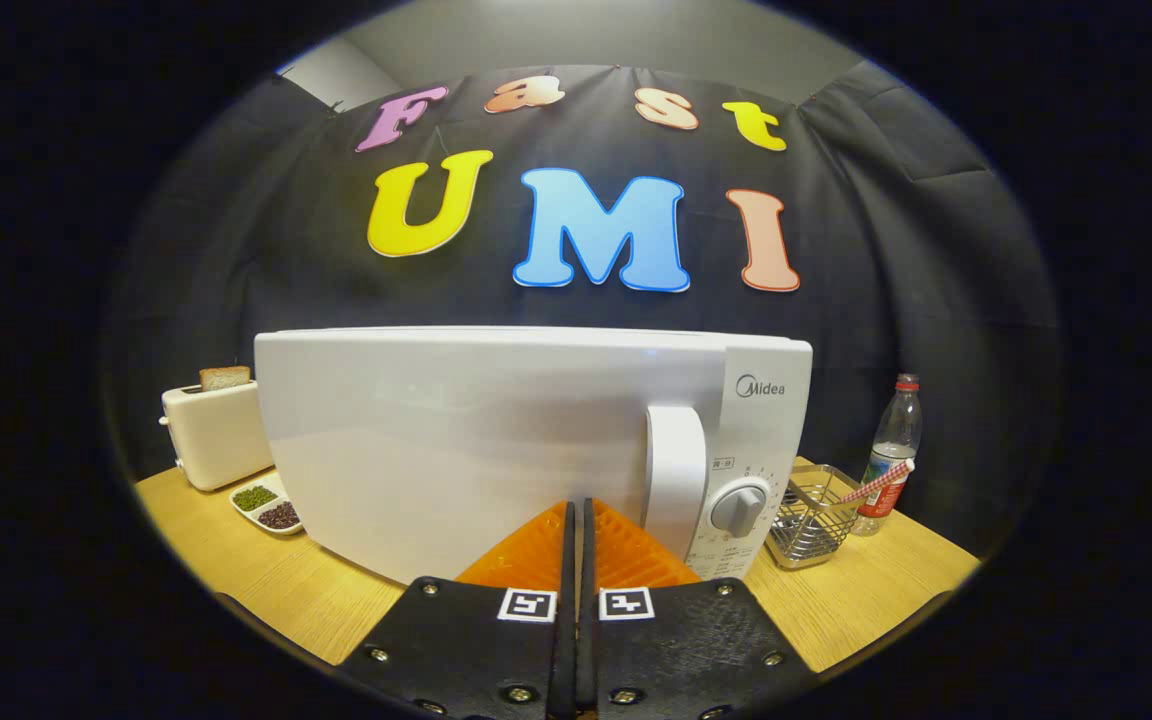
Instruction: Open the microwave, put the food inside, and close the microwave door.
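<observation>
The gripper (576,512) is seen with its fingers (534,550) pressed together, only a thin slit left between them, and nothing is held. The microwave (496,440) stands on the table (266,580) directly ahead, its door (456,440) shut, so the opening step is judged not yet done. The move to come turns on the handle (674,465): an upright bar, long axis vertical, set just right of the fingertips and near the dial (739,506). The fingers would first have to be parted, then shifted rightward to straddle it. The hinge is probably on the left, though this cannot be confirmed. On that side the toaster (214,432) and a bean dish (266,504) stand close, which may cramp the door's swing. To the right a wire basket (814,512) and bottle (893,450) sit well clear of the handle.
</observation>
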